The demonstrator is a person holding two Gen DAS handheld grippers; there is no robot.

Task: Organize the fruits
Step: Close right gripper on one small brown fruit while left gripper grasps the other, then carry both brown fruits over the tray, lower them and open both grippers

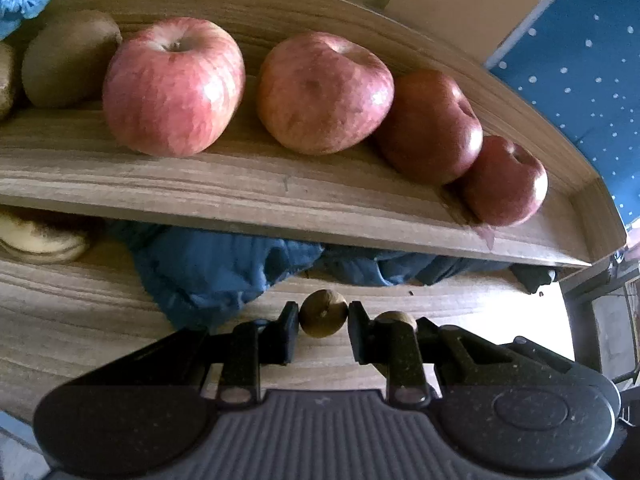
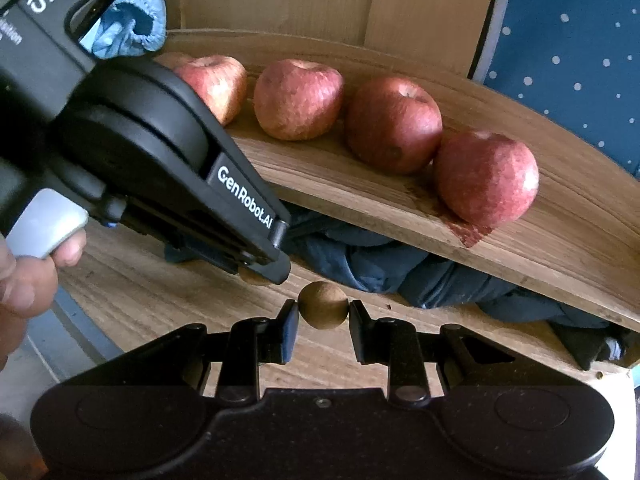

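Wood grain everywhere here: a lower wooden counter (image 1: 80, 320) in bright light, and above it a curved wooden shelf (image 1: 280, 200) with a dotted blue wall (image 1: 580, 80) showing behind. Down at the business end, the left gripper (image 1: 323, 314) is pinching a small round brown fruit (image 1: 323, 313), its fingers (image 1: 289, 332) pressing on either side, and a second little brown fruit (image 1: 397, 317) is peeking just behind the other finger. The right gripper (image 2: 323, 306) is doing the same job, its fingers (image 2: 362, 336) squeezing another small brown fruit (image 2: 323, 305) just above the counter. Moving outward, a crumpled blue cloth (image 2: 380, 272) is lying under the shelf, and up top four red apples (image 2: 394, 124) are sitting in a row, with a kiwi (image 1: 68, 60) at the left end. The person's hand (image 2: 28, 276) is working the left tool's trigger. Both fruits look ready for sorting, so the trick, I'd say, is keeping the squeeze gentle and lifting straight up, clear of the shelf edge, before carrying anything across.
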